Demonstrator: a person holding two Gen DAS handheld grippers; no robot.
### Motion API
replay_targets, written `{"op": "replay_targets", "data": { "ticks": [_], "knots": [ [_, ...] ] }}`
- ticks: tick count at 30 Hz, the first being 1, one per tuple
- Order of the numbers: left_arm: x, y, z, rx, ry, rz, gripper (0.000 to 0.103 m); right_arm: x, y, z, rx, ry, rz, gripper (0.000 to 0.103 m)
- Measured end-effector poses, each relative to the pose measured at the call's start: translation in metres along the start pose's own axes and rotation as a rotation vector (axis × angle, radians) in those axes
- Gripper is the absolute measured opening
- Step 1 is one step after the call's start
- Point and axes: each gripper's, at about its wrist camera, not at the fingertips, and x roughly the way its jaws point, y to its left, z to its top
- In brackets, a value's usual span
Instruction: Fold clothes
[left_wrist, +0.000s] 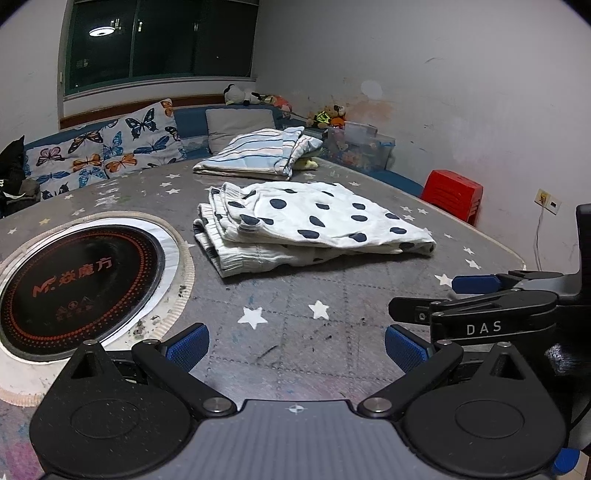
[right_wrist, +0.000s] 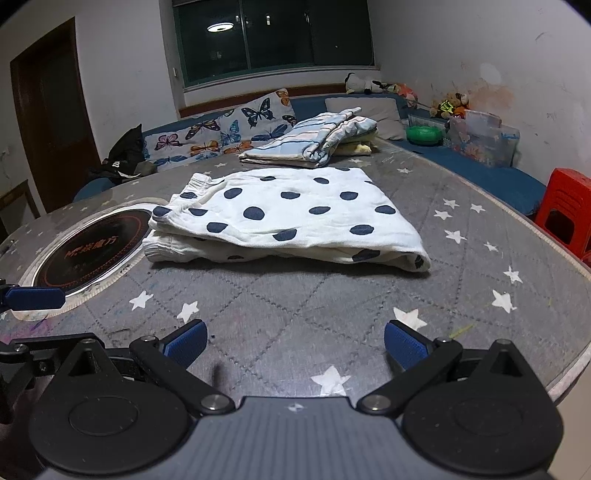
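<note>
Spotted garment (right_wrist: 288, 218) lies folded mid-counter (right_wrist: 480, 258), striped pile (right_wrist: 306, 142) beyond. Left tongs (left_wrist: 297, 341) and right tongs (right_wrist: 293, 341) apart, empty, near edge. Likely next: pinch 2 near corners evenly, fold across, keep edges aligned.

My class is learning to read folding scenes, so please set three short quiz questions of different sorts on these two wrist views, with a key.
1. True or false: the left gripper holds the polka-dot garment.
2. What lies behind the polka-dot garment on the table? A) striped folded cloth B) a red stool C) a book
3. Fill in: both grippers' fingers are ____.

Key: 1 false: the left and right gripper are both empty, short of the garment. 2 A, the striped folded cloth. 3 open.
</note>
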Motion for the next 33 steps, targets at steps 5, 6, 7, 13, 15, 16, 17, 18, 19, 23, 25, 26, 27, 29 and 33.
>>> {"op": "replay_targets", "data": {
  "ticks": [5,6,7,13,15,16,17,18,19,23,25,26,27,29,33],
  "knots": [
    [-0.0006,-0.0005,0.0001,-0.006,-0.004,-0.009,0.103,0.0003,0.0008,-0.0006,0.001,0.000,0.002,0.103],
    [-0.0007,-0.0003,0.0002,-0.009,-0.006,-0.010,0.103,0.0004,0.0010,-0.0005,0.001,0.000,0.002,0.103],
    [-0.0009,-0.0002,0.0003,-0.010,-0.008,-0.009,0.103,0.0006,0.0012,-0.0004,0.001,0.000,0.003,0.103],
    [-0.0002,0.0000,0.0011,-0.011,-0.011,0.002,0.103,0.0014,0.0025,0.0001,0.001,-0.001,0.007,0.103],
    [0.0006,0.0009,0.0015,-0.014,-0.008,0.005,0.103,0.0017,0.0030,0.0002,0.000,-0.001,0.008,0.103],
    [0.0008,0.0011,0.0015,-0.014,-0.008,0.005,0.103,0.0018,0.0032,0.0003,0.000,-0.001,0.009,0.103],
    [0.0010,0.0012,0.0016,-0.014,-0.007,0.006,0.103,0.0020,0.0034,0.0004,0.000,-0.001,0.010,0.103],
    [0.0012,0.0013,0.0017,-0.014,-0.007,0.006,0.103,0.0021,0.0036,0.0005,0.000,-0.001,0.010,0.103],
    [0.0014,0.0014,0.0017,-0.014,-0.006,0.006,0.103,0.0023,0.0038,0.0005,0.000,-0.001,0.011,0.103],
    [0.0022,0.0015,0.0017,-0.014,-0.001,0.007,0.103,0.0034,0.0048,0.0005,-0.001,0.002,0.012,0.103],
    [0.0029,0.0015,0.0013,-0.013,0.003,0.006,0.103,0.0041,0.0051,0.0001,-0.002,0.004,0.013,0.103],
    [0.0032,0.0014,0.0013,-0.012,0.005,0.005,0.103,0.0043,0.0051,0.0000,-0.001,0.005,0.013,0.103],
    [0.0034,0.0011,0.0014,-0.011,0.007,0.005,0.103,0.0046,0.0050,-0.0002,-0.001,0.006,0.013,0.103],
    [0.0039,0.0005,0.0016,-0.008,0.009,0.004,0.103,0.0048,0.0046,-0.0002,0.000,0.006,0.014,0.103],
    [0.0050,-0.0003,0.0018,-0.004,0.014,0.006,0.103,0.0049,0.0041,-0.0001,0.001,0.005,0.014,0.103]
  ]
}}
